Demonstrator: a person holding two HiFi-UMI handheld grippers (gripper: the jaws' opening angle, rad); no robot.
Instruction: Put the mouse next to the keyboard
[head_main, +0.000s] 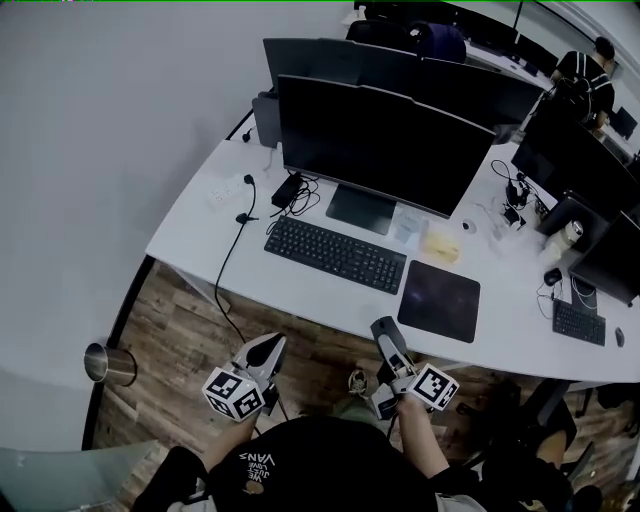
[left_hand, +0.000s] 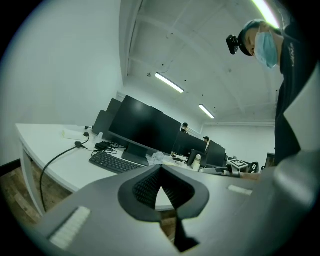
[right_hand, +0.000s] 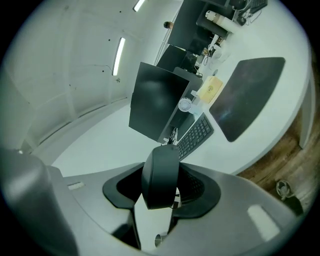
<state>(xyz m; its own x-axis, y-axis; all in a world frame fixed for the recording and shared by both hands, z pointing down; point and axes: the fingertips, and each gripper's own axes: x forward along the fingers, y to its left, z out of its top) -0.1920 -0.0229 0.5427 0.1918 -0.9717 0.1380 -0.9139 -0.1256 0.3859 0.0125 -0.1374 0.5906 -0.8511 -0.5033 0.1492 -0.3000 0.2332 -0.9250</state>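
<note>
- The mouse (right_hand: 160, 176) sits clamped between the half-spread jaws of the right tool (head_main: 388, 345), just short of the desk (head_main: 200, 235).
- The left tool (head_main: 266, 354) is closed, empty.
- Carrying step: next, reach forward and set it beside the keyboard (head_main: 335, 253), probably on the dark pad (head_main: 440, 300).

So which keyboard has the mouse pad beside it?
The long keyboard before the big monitor; the dark mouse pad lies just right of it. The small keyboard sits far right, away from the pad.
</note>
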